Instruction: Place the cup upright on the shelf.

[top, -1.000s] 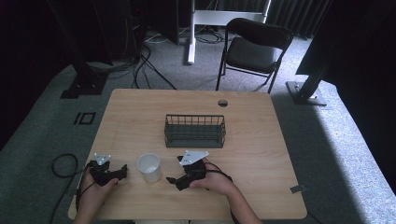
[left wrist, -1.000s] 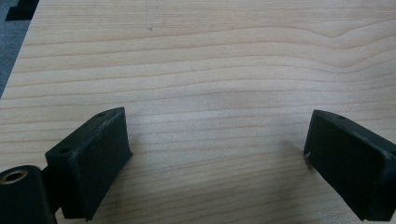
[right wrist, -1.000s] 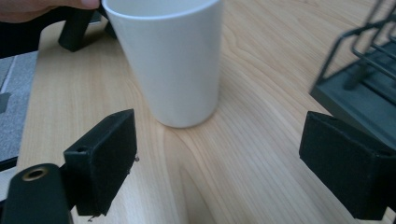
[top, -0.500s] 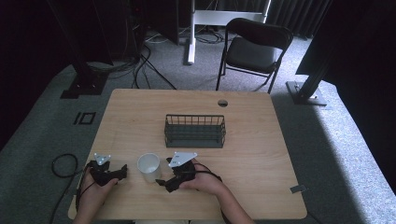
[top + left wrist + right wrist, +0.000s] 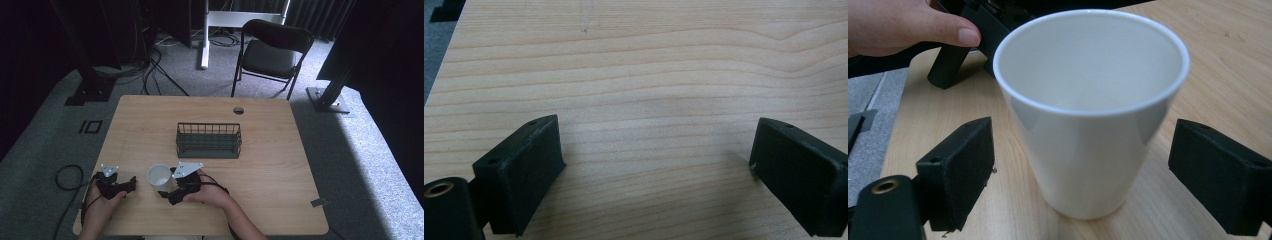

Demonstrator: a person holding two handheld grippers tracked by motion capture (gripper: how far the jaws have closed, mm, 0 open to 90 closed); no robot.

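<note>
We hold the right gripper [image 5: 1083, 170] with jaws wide around an upright white cup [image 5: 1091, 105] — ungripped, closing seems next — the left gripper [image 5: 659, 170] gapes empty.

Grey carpet [image 5: 350, 150] — black folding chair [image 5: 272, 52]

- White cup [image 5: 1091, 110], plain, glossy.
- Table [image 5: 280, 165] under the cup: light wood with wavy grain.
- Wire basket [image 5: 208, 140] beyond the cup: dark grey-green.
- Gripper [image 5: 1088, 185] jaws either side of the cup: matt black.
- Chair [image 5: 270, 50] past the table: black.
- Floor [image 5: 370, 150] carpet: grey.
</note>
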